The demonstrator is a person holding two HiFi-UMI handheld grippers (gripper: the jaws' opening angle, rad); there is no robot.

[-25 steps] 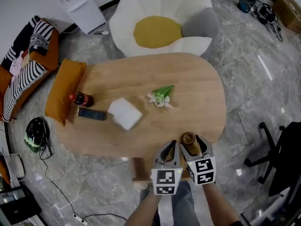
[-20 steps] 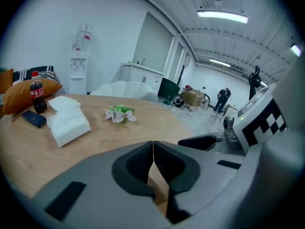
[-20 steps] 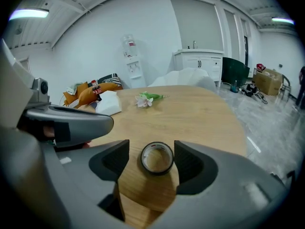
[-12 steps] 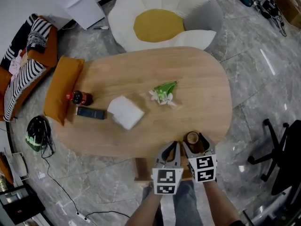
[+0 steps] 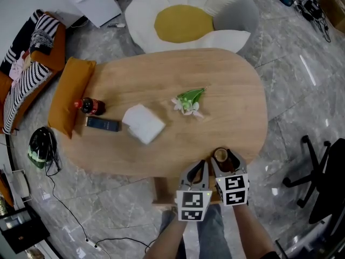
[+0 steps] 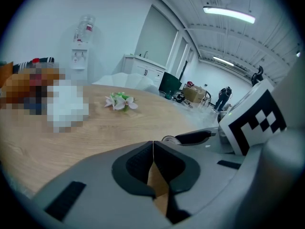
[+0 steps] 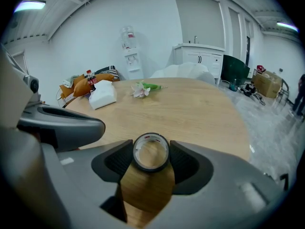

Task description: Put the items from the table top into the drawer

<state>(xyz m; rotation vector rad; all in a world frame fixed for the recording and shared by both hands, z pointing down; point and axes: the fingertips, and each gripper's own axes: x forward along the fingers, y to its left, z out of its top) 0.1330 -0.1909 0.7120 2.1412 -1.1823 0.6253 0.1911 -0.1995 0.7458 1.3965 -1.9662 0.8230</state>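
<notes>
Down at the tabletop's (image 5: 215, 90) near edge, our right gripper (image 7: 150, 152) had just been closing, its jaws pressing either side of a tape roll (image 5: 220, 156) that lay flat, likely ready for lifting. Our left gripper (image 6: 153, 149), jaws together and empty, hung just beside it, seemingly kept clear. A flower (image 5: 188, 102) lay mid-tabletop.
</notes>
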